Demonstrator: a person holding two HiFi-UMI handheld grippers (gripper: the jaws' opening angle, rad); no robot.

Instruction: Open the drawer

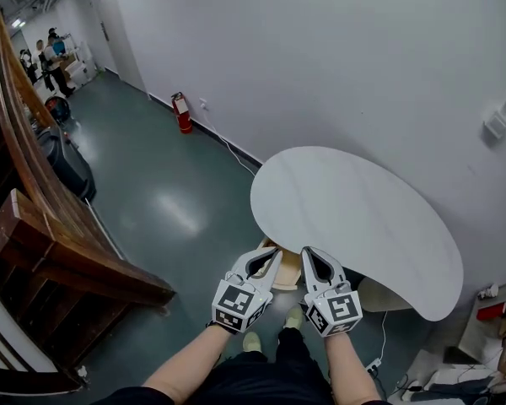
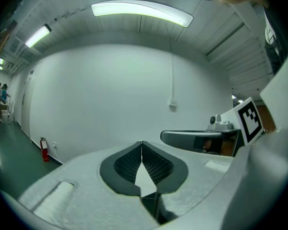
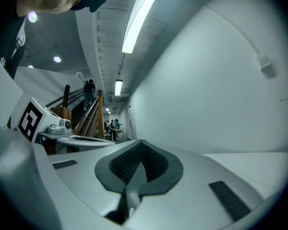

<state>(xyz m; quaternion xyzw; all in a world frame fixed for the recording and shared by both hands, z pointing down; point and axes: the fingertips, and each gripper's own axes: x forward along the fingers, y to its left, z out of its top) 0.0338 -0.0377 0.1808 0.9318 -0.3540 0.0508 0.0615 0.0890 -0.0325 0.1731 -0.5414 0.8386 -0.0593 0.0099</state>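
Jaws pinched together on nothing, the white marker-cubed left gripper and right gripper are hovering at a white oval table's near edge, with pale wood, perhaps the drawer, peeking out beneath it, above a grey-green floor and beside a white wall.

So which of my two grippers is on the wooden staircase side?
The left gripper: the wooden staircase runs along its side of the floor, while the right gripper sits in front of the white table.
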